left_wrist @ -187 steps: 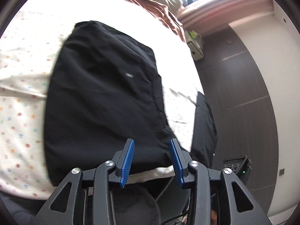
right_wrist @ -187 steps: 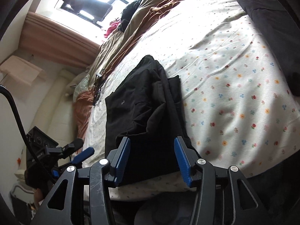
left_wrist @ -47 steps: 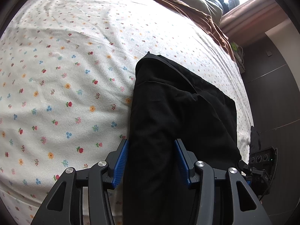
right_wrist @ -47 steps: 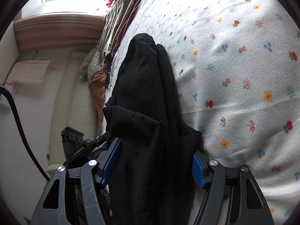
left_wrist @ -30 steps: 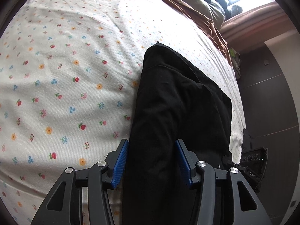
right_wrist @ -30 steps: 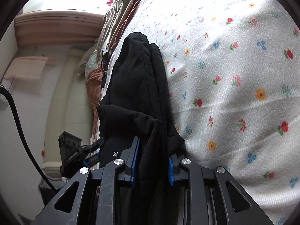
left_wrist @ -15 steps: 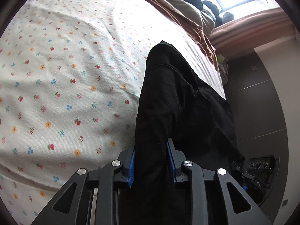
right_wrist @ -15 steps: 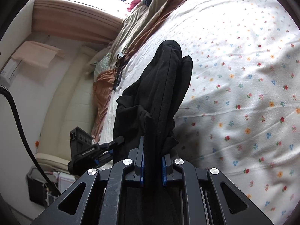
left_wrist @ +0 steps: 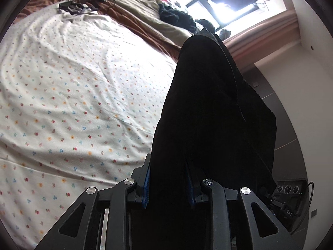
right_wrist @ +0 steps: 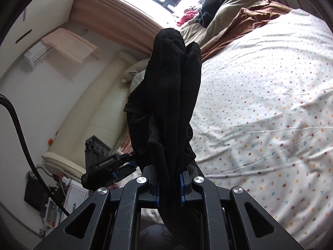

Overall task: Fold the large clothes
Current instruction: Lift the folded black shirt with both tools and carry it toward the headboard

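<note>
A folded black garment (left_wrist: pixel 208 108) hangs lifted above the flowered bed sheet (left_wrist: pixel 72 104). My left gripper (left_wrist: pixel 168 185) is shut on one end of it, the cloth bunched between the blue pads. In the right wrist view the same black garment (right_wrist: pixel 168 95) rises in front of the camera, and my right gripper (right_wrist: pixel 169 187) is shut on its other end. The left gripper (right_wrist: pixel 110 166) also shows there at the lower left, beside the cloth. The garment hides much of both views.
A brown and olive blanket (left_wrist: pixel 133 10) with dark clothes (left_wrist: pixel 177 16) lies at the far side of the bed under the window (left_wrist: pixel 224 0). Small dark items (left_wrist: pixel 83 2) lie near the blanket. A cream headboard (right_wrist: pixel 93 108) and dark wall panels (left_wrist: pixel 291 125) flank the bed.
Both grippers closed on the garment's ends and lifted it off the sheet. It now hangs clear of the bed and the views tilt up toward the window.
</note>
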A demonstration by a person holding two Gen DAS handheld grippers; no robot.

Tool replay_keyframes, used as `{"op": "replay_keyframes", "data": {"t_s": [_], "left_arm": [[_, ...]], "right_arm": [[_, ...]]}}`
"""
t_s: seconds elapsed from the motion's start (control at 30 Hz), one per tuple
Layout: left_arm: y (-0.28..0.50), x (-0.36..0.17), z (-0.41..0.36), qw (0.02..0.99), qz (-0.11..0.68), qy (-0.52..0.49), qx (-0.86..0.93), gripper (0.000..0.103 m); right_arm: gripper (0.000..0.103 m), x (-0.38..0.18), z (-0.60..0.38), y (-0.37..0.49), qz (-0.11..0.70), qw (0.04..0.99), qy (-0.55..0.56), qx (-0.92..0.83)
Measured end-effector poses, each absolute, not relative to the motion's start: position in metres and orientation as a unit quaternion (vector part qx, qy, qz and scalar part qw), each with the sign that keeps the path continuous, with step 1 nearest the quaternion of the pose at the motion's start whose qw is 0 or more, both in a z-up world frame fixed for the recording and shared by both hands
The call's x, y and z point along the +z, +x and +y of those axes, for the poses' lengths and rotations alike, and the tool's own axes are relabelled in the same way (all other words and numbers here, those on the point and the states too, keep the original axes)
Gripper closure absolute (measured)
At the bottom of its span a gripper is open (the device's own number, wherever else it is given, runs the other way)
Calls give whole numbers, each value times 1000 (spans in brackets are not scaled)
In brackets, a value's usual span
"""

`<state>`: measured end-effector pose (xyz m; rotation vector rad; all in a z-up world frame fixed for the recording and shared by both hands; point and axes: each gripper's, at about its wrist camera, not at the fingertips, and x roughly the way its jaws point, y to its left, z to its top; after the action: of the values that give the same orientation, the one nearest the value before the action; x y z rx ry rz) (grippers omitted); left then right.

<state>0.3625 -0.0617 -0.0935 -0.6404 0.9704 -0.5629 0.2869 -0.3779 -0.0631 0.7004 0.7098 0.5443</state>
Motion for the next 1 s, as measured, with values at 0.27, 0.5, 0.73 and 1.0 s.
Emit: {"op": "replay_keyframes", "data": {"t_s": [0.27,0.5,0.73,1.0], "left_arm": [[303,-21,-24,823,390,-306,-278,74],[250,18,26,843,350,-308,-270,74],[204,40,83,864,315,-307,-246,74],[154,55,149,880,292,-310,-211,74]], "right_arm": [[89,-4,-330,224,293,863,293,290],[89,23,-282,185,276,864,271,324],[89,40,-227,161,269,857,247,364],[89,42,-161,136,272,839,226,414]]}}
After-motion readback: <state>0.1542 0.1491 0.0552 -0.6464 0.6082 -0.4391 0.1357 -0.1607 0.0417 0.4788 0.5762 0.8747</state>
